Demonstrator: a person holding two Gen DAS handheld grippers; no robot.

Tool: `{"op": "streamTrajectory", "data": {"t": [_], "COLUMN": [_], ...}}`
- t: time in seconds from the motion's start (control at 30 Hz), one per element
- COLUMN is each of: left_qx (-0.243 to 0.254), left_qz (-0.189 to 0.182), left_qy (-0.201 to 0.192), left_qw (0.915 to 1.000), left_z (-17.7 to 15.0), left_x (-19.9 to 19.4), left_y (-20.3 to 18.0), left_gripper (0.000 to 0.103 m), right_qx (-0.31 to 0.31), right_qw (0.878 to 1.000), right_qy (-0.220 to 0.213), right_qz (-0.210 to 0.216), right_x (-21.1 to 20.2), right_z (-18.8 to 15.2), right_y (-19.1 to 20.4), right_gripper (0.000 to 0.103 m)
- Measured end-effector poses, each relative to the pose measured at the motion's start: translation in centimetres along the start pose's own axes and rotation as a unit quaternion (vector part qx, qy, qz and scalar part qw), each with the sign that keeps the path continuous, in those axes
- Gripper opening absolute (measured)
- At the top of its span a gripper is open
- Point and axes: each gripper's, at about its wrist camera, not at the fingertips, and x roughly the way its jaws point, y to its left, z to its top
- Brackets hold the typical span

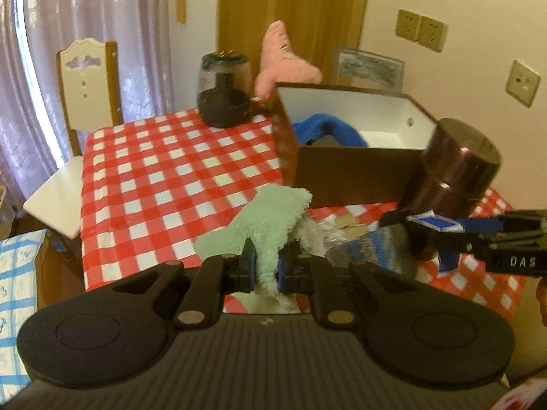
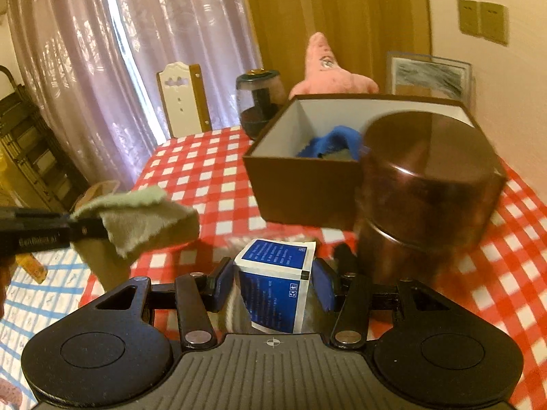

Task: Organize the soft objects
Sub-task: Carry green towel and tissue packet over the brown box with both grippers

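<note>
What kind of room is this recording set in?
Probably a home dining area: a table with a red checked tablecloth, a cream dining chair at it, and lilac window curtains behind.

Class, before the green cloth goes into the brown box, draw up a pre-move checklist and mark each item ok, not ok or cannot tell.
1. Left gripper shut on the green cloth: ok.
2. Cloth lifted off the checked tablecloth: ok, it hangs free in the right wrist view.
3. Brown box open on top: ok.
4. Room inside beside the blue cloth: ok, white floor shows.
5. Brown jar out of the path: not ok, it stands at the box's near corner.
6. Right gripper firm on the blue-and-white packet: cannot tell.
</note>
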Motion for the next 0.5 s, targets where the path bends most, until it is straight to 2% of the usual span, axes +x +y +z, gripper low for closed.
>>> {"op": "streamTrajectory", "data": {"t": [0.27,0.5], "left_qx": [0.020,0.031], "left_qz": [-0.026,-0.050], "left_qy": [-0.024,-0.055], "left_qw": [0.9992,0.9967], "left_z": [1.2,3.2], "left_x": [-2.9,-4.6], "left_y": [-2.8,-5.3], "left_gripper": [0.011,0.011], "right_qx": [0.021,0.054], "right_qw": [0.999,0.996], "right_qy": [0.001,-0.024], "right_qz": [-0.025,-0.062], "right_x": [-5.1,-8.9], "right_z": [-1.7,-2.0], "right_y": [-3.7,-7.6], "right_gripper": [0.050,0.050]}}
